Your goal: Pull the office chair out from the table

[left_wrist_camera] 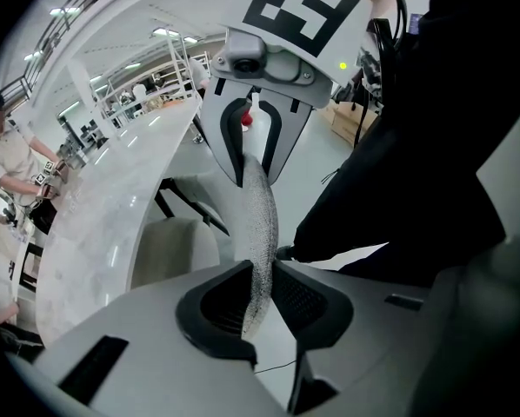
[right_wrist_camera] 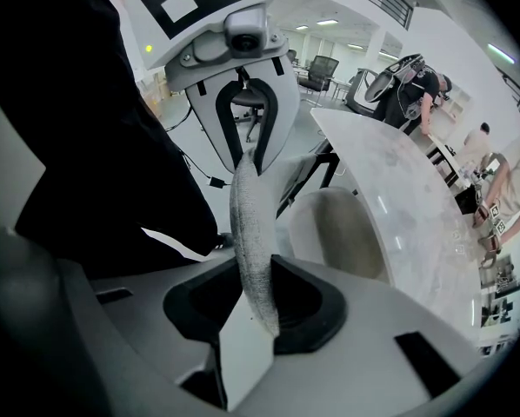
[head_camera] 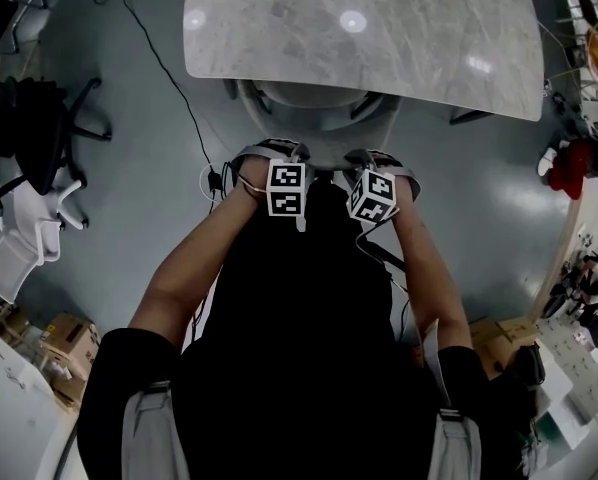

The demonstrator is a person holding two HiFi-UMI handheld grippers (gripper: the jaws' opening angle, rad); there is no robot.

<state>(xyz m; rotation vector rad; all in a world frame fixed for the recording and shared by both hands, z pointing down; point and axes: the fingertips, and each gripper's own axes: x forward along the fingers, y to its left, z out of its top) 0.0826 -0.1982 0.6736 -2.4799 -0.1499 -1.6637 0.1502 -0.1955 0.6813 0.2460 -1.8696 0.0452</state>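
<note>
My left claw [left_wrist_camera: 258,278] is clamped on the speckled grey fabric top edge [left_wrist_camera: 262,220] of the pale grey office chair [head_camera: 314,118]. My right claw [right_wrist_camera: 256,301] pinches that same edge (a little further along it). The chair sits tucked under the pale marble tabletop [head_camera: 359,28], directly in front of me.

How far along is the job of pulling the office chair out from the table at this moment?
Done: the left gripper and the right gripper are each shut on the top edge of the office chair's backrest. In hand: that two-handed grip. Left: the pull itself, because the seat sits tucked under the marble table.
</note>
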